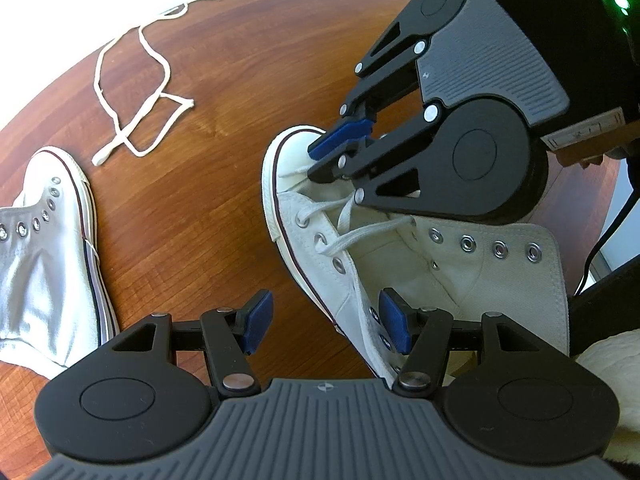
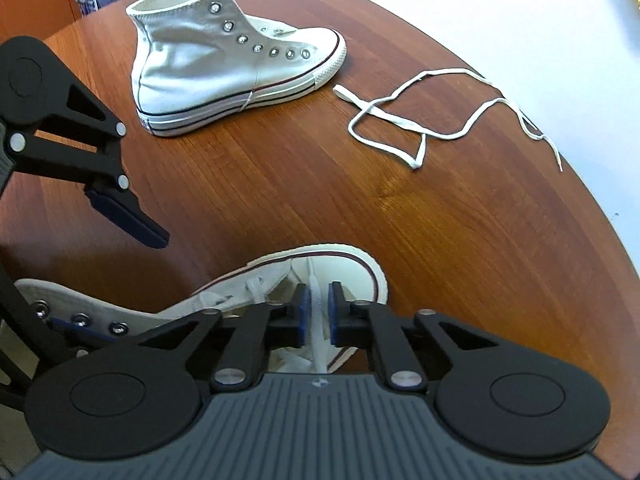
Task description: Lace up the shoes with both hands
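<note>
On a round wooden table (image 2: 440, 216), the right gripper (image 2: 317, 312) pinches a white lace (image 2: 316, 296) at the half-threaded white canvas high-top (image 1: 400, 248), the left gripper (image 1: 326, 322) gaping; a second sneaker (image 2: 224, 68) stands eyelets bare, its loose lace (image 2: 420, 120) nearby.

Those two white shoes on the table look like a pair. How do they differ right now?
The near shoe has a lace through its lowest eyelets; the far shoe has bare eyelets, and a loose lace lies on the table beside it. The right claw is closed on the near shoe's lace and the open left claw is beside it; nothing touches the far shoe. Both are white high-tops.
</note>
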Demonstrator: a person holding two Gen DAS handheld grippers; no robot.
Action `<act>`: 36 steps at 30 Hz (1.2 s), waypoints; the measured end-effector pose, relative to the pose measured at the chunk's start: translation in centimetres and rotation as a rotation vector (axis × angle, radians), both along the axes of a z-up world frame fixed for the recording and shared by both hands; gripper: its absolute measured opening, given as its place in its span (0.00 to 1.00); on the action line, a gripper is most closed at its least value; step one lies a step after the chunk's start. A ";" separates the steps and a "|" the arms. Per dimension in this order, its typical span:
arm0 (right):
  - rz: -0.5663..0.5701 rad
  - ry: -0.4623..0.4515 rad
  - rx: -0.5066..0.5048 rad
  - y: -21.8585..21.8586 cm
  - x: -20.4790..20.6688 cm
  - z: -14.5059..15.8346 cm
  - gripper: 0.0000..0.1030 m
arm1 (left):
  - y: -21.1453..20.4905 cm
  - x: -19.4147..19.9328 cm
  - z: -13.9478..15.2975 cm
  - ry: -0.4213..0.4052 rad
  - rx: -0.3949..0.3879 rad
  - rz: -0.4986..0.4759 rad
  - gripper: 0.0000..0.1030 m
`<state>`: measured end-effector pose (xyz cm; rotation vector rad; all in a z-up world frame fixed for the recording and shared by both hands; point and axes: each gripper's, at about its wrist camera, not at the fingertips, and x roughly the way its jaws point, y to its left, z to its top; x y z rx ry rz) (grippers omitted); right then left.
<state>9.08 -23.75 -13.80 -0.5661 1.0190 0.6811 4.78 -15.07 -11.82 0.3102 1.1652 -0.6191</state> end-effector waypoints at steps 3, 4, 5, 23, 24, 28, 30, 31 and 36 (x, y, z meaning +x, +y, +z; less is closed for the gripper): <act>-0.026 0.024 0.013 -0.1 0.4 0.1 0.04 | 0.0 0.0 0.0 -0.002 0.000 -0.001 0.59; -0.041 0.039 0.025 -0.2 0.7 0.2 0.03 | 0.0 0.0 0.0 -0.003 0.000 -0.002 0.59; -0.053 0.052 0.038 -0.4 0.9 0.2 0.02 | 0.0 0.0 0.1 -0.004 0.000 -0.003 0.59; -0.123 0.137 0.278 -2.9 -1.4 5.7 0.01 | 0.4 -0.2 0.5 -0.018 -0.012 0.007 0.58; -0.118 0.150 0.296 -3.0 -1.6 6.0 0.01 | 0.4 -0.2 0.5 -0.018 -0.013 0.008 0.58; -0.100 0.183 0.297 -2.9 -2.6 5.9 0.01 | 0.6 -0.2 0.6 -0.020 -0.015 0.014 0.58; -0.092 0.197 0.290 -2.8 -3.0 5.7 0.01 | 0.6 -0.2 0.7 -0.021 -0.016 0.017 0.58; -0.088 0.204 0.286 -2.7 -3.2 5.5 0.01 | 0.7 -0.2 0.7 -0.022 -0.016 0.018 0.58; -0.067 0.240 0.266 -2.5 -4.4 4.9 0.01 | 1.2 -0.2 0.9 -0.012 -0.019 0.033 0.58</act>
